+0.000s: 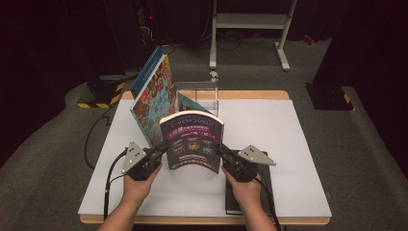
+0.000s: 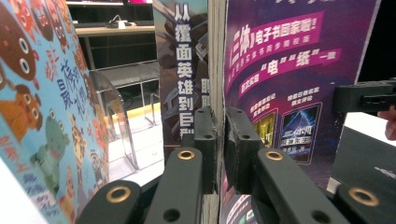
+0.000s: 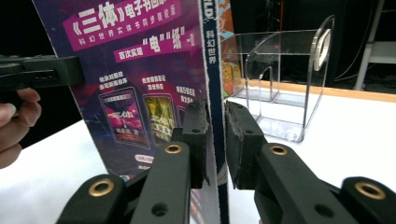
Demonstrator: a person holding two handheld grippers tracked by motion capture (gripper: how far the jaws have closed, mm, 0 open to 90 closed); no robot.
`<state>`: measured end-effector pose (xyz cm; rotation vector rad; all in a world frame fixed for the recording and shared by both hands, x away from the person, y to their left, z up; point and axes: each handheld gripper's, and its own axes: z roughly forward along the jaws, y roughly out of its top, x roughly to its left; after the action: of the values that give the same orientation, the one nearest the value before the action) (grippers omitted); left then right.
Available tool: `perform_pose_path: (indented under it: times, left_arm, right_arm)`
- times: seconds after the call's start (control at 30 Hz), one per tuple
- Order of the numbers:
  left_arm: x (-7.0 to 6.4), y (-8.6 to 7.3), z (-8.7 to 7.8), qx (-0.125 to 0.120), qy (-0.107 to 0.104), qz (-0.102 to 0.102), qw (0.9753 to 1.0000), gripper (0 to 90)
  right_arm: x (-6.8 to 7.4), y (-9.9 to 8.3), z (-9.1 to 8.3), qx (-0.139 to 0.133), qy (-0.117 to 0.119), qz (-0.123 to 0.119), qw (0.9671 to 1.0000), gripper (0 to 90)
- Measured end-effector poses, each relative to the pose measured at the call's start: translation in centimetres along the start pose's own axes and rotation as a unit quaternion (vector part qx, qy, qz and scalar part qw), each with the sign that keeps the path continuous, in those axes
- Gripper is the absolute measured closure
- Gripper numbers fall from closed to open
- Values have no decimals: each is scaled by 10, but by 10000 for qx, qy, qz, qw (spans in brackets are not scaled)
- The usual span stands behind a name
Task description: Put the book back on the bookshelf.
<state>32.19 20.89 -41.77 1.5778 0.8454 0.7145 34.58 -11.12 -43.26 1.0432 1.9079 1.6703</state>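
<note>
A purple paperback (image 1: 192,139) with Chinese print stands upright at the table's middle, held from both sides. My left gripper (image 1: 161,150) is shut on its left edge; in the left gripper view the jaws (image 2: 219,144) pinch the page edge of the paperback (image 2: 289,70). My right gripper (image 1: 222,153) is shut on its right edge; in the right gripper view the jaws (image 3: 215,140) clamp the paperback (image 3: 135,70) at its blue spine. Each gripper view shows the other gripper at the far edge: the right gripper (image 2: 364,95) and the left gripper (image 3: 37,72).
A large colourful picture book (image 1: 154,94) leans upright at the back left, beside a clear acrylic book stand (image 1: 199,94) with a teal book (image 1: 192,103) in it. A black book (image 1: 233,197) lies flat under my right hand. The white table top (image 1: 279,144) spreads to the right.
</note>
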Motion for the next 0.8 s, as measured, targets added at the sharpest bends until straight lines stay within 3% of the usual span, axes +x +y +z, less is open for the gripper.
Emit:
perform_pose_path:
  times: [0.13,0.3,0.47,0.6,0.8]
  left_arm:
    - [1,-3,-4,-20,28,-21,10000,838]
    - [0,-5,-7,-56,44,13,10000,836]
    - [0,-6,-7,-88,54,4,9999,836]
    - [2,-7,-6,-81,53,13,10000,834]
    - [3,-5,-4,-48,114,-28,9999,824]
  right_arm:
    - [4,-4,-4,-22,42,15,10000,758]
    - [5,-6,-2,60,73,0,10000,601]
    - [0,8,8,98,63,-4,9999,469]
    - [-1,18,15,69,164,-25,9998,459]
    - [6,27,25,98,303,-242,9992,460]
